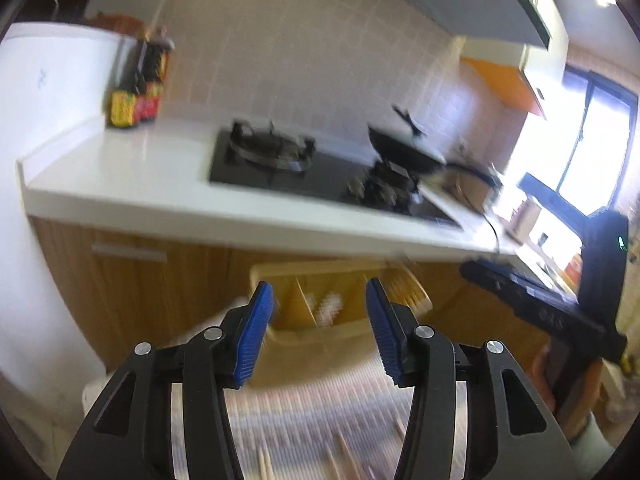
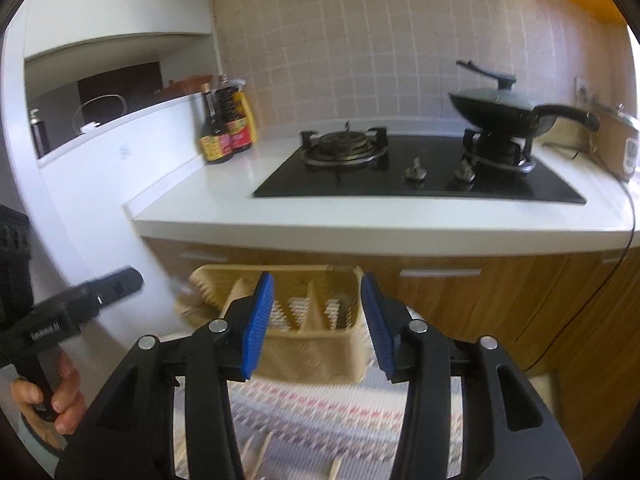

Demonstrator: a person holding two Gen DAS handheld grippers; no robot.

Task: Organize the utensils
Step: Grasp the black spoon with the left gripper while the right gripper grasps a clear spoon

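Tools, left (image 1: 320, 320) and right (image 2: 318, 320), gape half-wide, empty, before utensil basket (image 2: 308, 344).

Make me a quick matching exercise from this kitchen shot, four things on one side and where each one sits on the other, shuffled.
Things:
1. black pan
2. sauce bottles
3. beige organizer basket
4. rice cooker

Places:
A. at the counter's left end, against the white partition
B. on the patterned mat, below the counter
C. on the right burner of the stove
D. at the counter's far right edge

Pairs: 1-C, 2-A, 3-B, 4-D
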